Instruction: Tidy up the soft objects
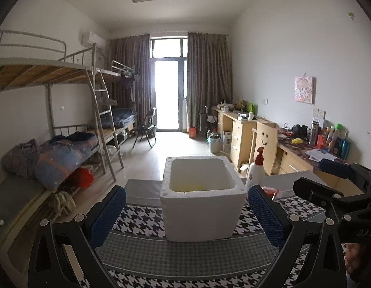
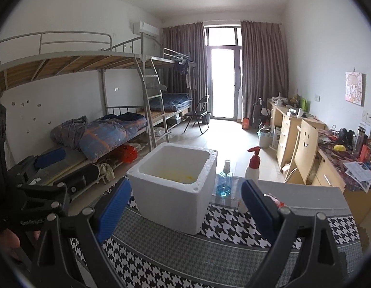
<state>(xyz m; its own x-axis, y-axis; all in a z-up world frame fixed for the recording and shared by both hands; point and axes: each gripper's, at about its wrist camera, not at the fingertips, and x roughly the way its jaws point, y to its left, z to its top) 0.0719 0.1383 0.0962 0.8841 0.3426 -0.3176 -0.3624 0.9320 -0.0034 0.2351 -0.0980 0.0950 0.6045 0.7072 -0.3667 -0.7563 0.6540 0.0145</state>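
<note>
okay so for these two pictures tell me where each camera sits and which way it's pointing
Left wrist: rides the left gripper, looking forward at the foam box almost head-on; its open fingers show, plus the right gripper at the frame's right.
Right wrist: rides the right gripper, seeing the foam box from its right corner; open fingers show, left gripper at left.
Shared: box, houndstooth cloth, pump bottle, bunk beds, window.

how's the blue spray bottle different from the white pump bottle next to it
The spray bottle is clear with blue liquid and a pale spray top; the pump bottle is opaque white with a red pump. The spray bottle is shorter; the pump bottle stands taller. Both stand upright on the table, behind the foam box.
</note>
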